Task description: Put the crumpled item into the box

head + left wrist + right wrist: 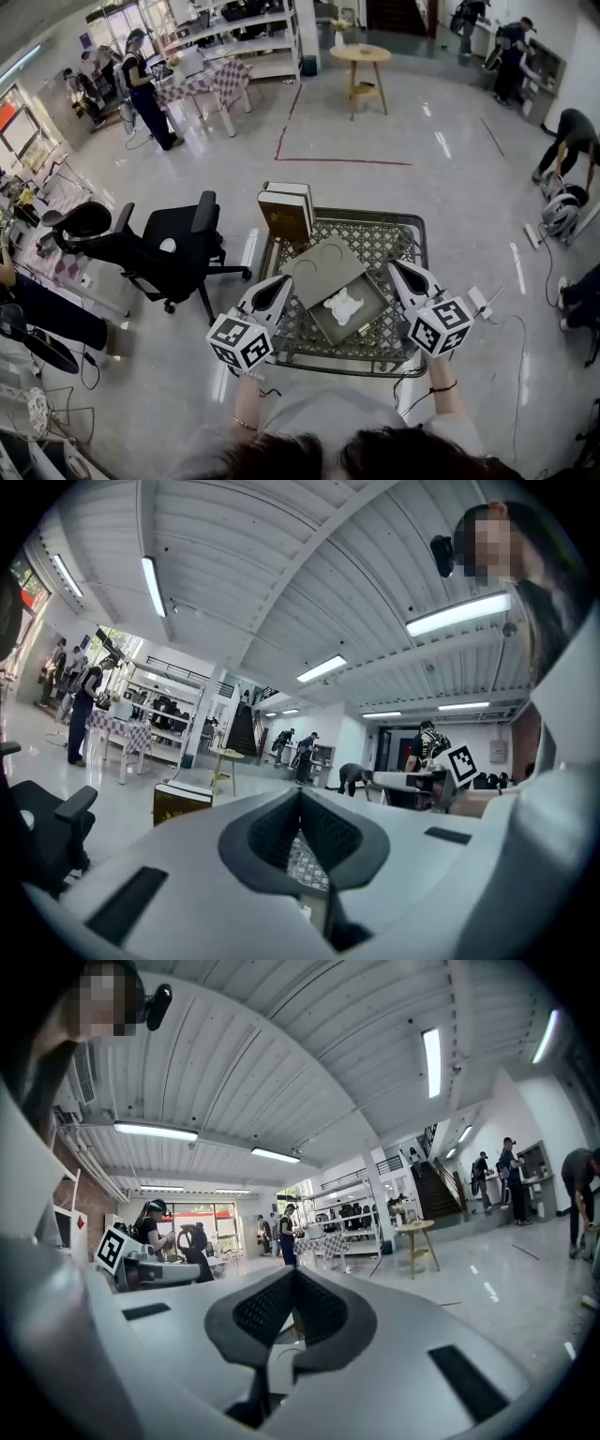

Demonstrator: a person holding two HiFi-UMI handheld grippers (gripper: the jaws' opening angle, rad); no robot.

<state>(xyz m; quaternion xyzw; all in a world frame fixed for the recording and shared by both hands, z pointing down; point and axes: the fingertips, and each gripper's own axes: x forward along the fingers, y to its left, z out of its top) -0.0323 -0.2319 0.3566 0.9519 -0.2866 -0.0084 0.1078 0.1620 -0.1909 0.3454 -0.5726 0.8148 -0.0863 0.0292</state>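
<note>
Mesh table [384, 242] | box [372, 300] holds crumpled item [343, 306] | left gripper [284, 279], right gripper [395, 265]: fingers closed, empty

The left gripper [279, 281] and the right gripper [401, 272] are white, with dark grey pads [267, 832] inside. Each has a cube [241, 342] with black and white squares on it. The person wears a pale shirt [319, 408] and a thin band [442, 387] on each wrist.
</note>
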